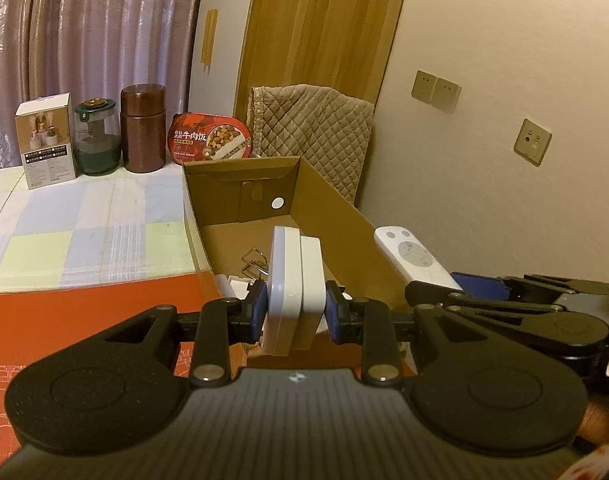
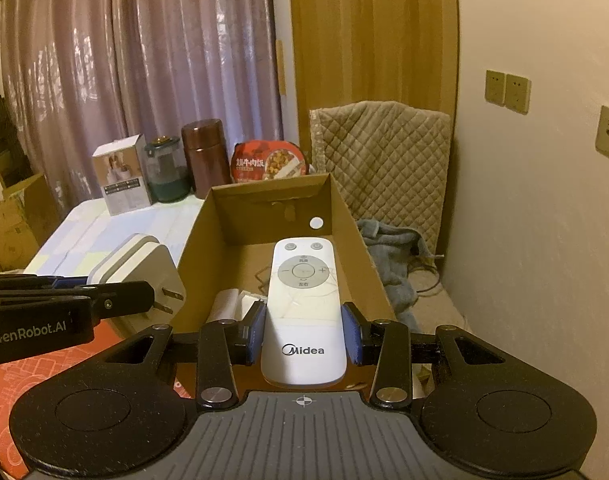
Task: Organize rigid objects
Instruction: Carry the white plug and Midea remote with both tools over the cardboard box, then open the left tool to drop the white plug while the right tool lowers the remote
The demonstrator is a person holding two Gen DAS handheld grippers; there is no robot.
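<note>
My left gripper (image 1: 295, 312) is shut on a white plug adapter (image 1: 292, 284), held on edge over the near end of an open cardboard box (image 1: 336, 208). The adapter, with two prongs, also shows in the right wrist view (image 2: 144, 272). My right gripper (image 2: 304, 330) is shut on a white Midea remote (image 2: 304, 304), held flat above the same box (image 2: 344, 216). The remote also shows in the left wrist view (image 1: 414, 258). Small white items (image 2: 230, 302) and metal clips (image 1: 254, 260) lie on the box floor.
At the table's far edge stand a white carton (image 1: 48, 140), a green-lidded glass jar (image 1: 94, 138), a brown canister (image 1: 143, 128) and a red meal bowl (image 1: 210, 136). A quilted chair back (image 2: 380, 160) stands behind the box. A red mat (image 1: 84, 312) lies near me.
</note>
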